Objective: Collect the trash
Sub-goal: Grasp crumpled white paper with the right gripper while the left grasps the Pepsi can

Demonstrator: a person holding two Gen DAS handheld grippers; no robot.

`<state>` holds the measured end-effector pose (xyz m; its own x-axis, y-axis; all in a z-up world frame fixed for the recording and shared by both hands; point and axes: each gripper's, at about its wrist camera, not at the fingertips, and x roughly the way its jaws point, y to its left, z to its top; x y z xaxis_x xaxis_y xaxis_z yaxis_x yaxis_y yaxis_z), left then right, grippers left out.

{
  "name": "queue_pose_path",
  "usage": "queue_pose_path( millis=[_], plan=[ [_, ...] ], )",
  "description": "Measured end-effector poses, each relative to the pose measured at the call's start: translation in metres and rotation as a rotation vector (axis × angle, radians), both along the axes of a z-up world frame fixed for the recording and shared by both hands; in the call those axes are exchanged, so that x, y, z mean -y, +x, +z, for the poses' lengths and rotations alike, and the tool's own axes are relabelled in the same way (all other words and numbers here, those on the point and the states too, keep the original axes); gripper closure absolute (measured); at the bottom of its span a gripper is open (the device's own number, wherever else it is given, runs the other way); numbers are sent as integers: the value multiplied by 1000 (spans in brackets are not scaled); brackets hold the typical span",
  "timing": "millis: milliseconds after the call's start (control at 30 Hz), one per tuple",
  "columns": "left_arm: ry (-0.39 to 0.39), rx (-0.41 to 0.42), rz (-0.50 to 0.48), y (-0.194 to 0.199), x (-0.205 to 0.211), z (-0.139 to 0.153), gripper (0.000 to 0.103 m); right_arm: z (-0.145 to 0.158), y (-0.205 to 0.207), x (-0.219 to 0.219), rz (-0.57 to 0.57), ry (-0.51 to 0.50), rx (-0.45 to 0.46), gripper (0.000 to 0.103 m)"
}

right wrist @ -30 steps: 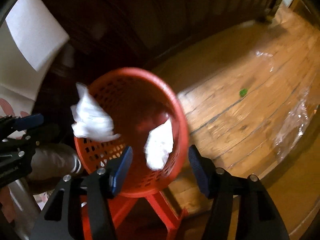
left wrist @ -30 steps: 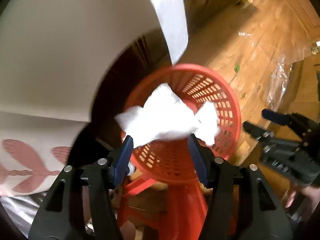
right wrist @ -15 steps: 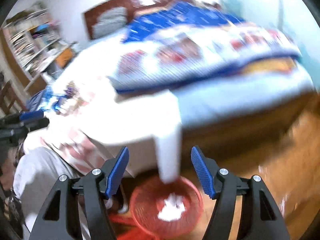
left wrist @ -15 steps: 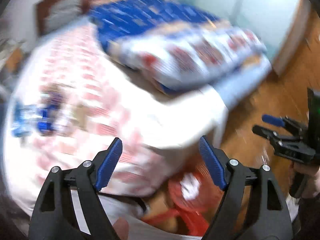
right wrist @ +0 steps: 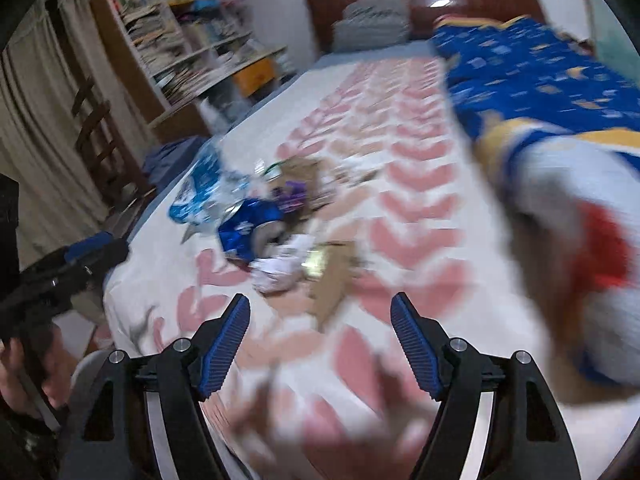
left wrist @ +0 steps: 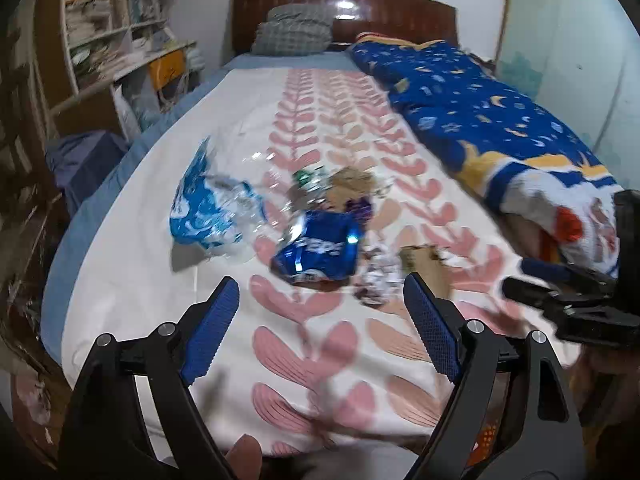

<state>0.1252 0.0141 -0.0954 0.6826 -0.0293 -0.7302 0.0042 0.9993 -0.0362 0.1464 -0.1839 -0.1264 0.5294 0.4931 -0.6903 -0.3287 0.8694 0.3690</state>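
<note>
While a heap of crumpled trash, with a shiny dark blue foil wrapper and a pale blue plastic bag, lies mid-bed toward the left edge of the pink-leaf white sheet, the left gripper and right gripper hover over the foot edge, fingers spread, empty.

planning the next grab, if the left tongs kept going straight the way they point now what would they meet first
Probably the shiny dark blue wrapper on the bed sheet, nearly centred between the open left tongs. Depth is unclear, so they might touch the sheet first.
</note>
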Motion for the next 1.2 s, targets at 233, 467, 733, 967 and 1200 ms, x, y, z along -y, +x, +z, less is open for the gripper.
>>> queue_pose_path(
  millis=[233, 467, 733, 967, 1200],
  plan=[
    [-59, 7, 47, 11, -33, -18, 19, -56, 56, -73, 64, 9, -87, 30],
    [-157, -42, 115, 17, -58, -40, 19, -90, 78, -99, 52, -10, -140, 31],
    [-187, -53, 135, 26, -66, -46, 19, -99, 92, -98, 36, 13, -179, 61],
    [-173, -79, 45, 46, -48, -55, 19, -90, 90, -77, 31, 67, -166, 68],
    [-148, -41, -34, 96, -32, -63, 19, -62, 66, -41, 15, 111, -126, 68]
  ],
)
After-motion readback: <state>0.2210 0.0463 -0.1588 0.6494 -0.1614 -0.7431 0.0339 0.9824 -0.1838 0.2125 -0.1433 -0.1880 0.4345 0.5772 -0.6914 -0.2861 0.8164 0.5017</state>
